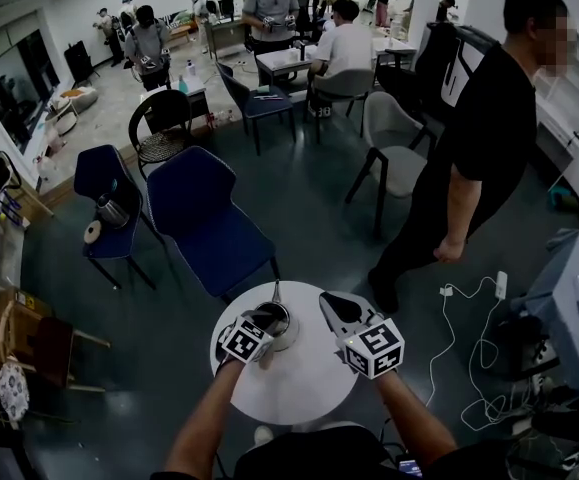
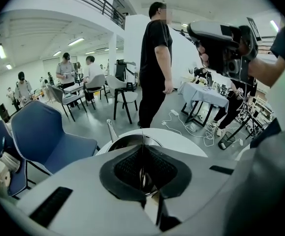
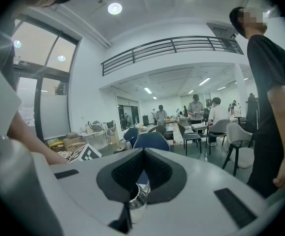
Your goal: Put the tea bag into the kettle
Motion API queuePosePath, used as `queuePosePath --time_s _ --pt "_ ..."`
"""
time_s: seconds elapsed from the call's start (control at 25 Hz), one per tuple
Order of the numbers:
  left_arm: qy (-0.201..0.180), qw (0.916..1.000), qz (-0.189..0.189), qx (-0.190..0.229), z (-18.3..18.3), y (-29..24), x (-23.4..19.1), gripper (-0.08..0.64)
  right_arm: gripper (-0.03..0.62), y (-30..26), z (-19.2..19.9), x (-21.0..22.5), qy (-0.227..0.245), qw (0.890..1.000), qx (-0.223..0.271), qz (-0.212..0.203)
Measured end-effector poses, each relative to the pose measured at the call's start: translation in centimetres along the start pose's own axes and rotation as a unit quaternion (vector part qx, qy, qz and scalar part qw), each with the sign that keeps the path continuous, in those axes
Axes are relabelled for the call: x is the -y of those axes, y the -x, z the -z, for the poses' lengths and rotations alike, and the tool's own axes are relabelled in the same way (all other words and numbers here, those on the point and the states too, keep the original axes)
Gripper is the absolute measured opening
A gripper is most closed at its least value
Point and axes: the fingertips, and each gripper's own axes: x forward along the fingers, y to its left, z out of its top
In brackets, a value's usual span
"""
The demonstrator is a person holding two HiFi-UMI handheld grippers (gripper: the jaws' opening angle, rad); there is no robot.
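A steel kettle (image 1: 281,320) with a thin spout (image 1: 276,293) stands open at the back of the round white table (image 1: 299,383). My left gripper (image 1: 266,330) is over its left rim. In the left gripper view that gripper (image 2: 142,154) is shut on the tea bag's thin string (image 2: 142,142), right above the kettle's mouth (image 2: 127,142); the bag itself is mostly hidden between the pads. My right gripper (image 1: 331,306) is lifted to the kettle's right. It (image 3: 142,173) is shut on a shiny steel piece (image 3: 138,200), seemingly the kettle's lid.
A blue chair (image 1: 214,223) stands just behind the table. A person in black (image 1: 489,138) stands at the right. A white cable and power strip (image 1: 469,313) lie on the floor there. Another blue chair (image 1: 109,203) at the left holds a pot.
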Motion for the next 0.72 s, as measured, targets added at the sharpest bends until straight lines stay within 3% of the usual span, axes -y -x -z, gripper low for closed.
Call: queuePosePath --time_s 0.4,0.72 --pt "0.01 0.9998 -0.001 0.016 -0.4 0.3 -0.5 0.037 0.015 -0.4 -0.1 0.3 0.001 1.0 -0.002 -0.004" --pt "0.026 0.9977 -0.009 0.062 -1.9 3.8 -0.1 0.043 0.015 -0.2 -0.5 -1.4 0.005 1.0 0.003 -0.007"
